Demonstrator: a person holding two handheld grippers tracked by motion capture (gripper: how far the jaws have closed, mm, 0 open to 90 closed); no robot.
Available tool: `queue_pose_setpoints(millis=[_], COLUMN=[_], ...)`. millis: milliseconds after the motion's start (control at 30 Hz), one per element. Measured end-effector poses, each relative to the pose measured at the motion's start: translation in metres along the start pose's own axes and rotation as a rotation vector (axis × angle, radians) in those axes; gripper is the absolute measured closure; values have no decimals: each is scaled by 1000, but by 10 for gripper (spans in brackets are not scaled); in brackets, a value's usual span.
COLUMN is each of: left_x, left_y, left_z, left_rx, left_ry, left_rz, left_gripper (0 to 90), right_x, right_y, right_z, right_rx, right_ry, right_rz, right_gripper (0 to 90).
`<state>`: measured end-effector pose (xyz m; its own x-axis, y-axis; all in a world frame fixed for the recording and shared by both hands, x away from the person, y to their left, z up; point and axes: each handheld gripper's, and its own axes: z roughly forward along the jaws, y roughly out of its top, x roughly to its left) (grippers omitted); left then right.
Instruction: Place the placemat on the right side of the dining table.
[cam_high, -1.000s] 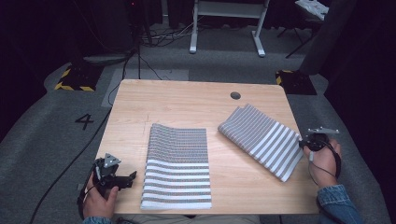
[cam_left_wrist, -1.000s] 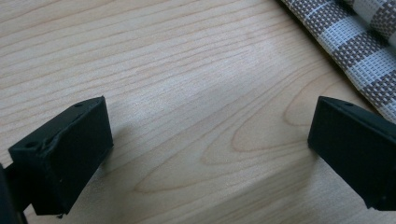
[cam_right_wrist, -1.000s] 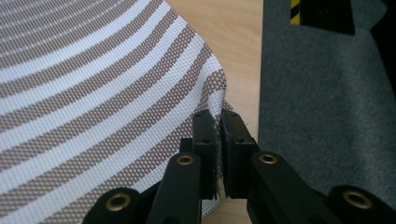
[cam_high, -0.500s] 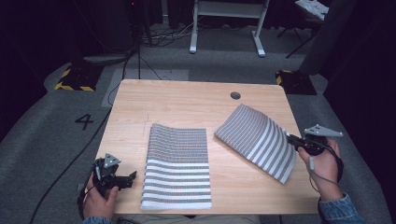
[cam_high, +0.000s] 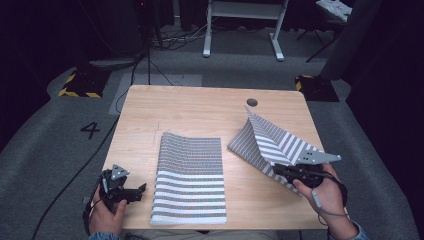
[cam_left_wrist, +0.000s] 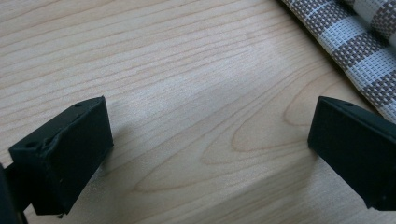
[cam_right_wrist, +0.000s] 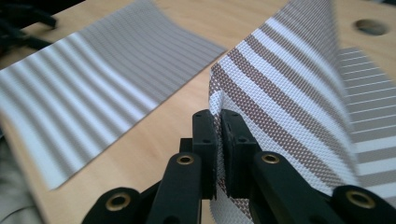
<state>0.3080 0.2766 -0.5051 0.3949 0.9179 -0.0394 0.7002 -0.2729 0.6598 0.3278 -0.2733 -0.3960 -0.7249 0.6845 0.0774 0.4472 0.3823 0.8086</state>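
High view shows the striped placemat (cam_high: 272, 142) at about four o'clock on the tabletop (cam_high: 200, 112), lifted at its near corner so one half stands tilted up, its far corner peaking toward the round hole (cam_high: 252, 102) at two o'clock while its lower edge rests on the wood. The right tongs (cam_high: 280, 171) have that near corner; in the right gripper view their jaws are pressed together on the woven edge of the mat (cam_right_wrist: 280, 93), with fabric pinched between them. A second striped placemat (cam_high: 190, 177) lies flat at six o'clock, apart from the lifted one. The left tongs (cam_high: 140, 190) sit at eight o'clock, near the flat mat's left edge, held in the person's left hand (cam_high: 107, 215). Left gripper view shows their jaws spread wide over bare wood, gripping nothing, with the mat's edge (cam_left_wrist: 355, 42) at upper right.
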Motion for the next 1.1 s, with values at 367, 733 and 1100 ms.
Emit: queue_pose_setpoints(millis=[367, 733, 1100], left_x=[0, 0, 0], left_y=[0, 0, 0], left_z=[0, 0, 0], left_rx=[0, 0, 0], left_ry=[0, 0, 1], left_rz=[0, 0, 0], left_gripper=[1, 1, 0], right_x=[47, 66, 16], right_y=[-25, -44, -32], right_z=[4, 12, -3], right_rx=[92, 242, 36], right_ry=[227, 371, 35], right_rz=[-32, -21, 34], right_gripper=[853, 612, 403])
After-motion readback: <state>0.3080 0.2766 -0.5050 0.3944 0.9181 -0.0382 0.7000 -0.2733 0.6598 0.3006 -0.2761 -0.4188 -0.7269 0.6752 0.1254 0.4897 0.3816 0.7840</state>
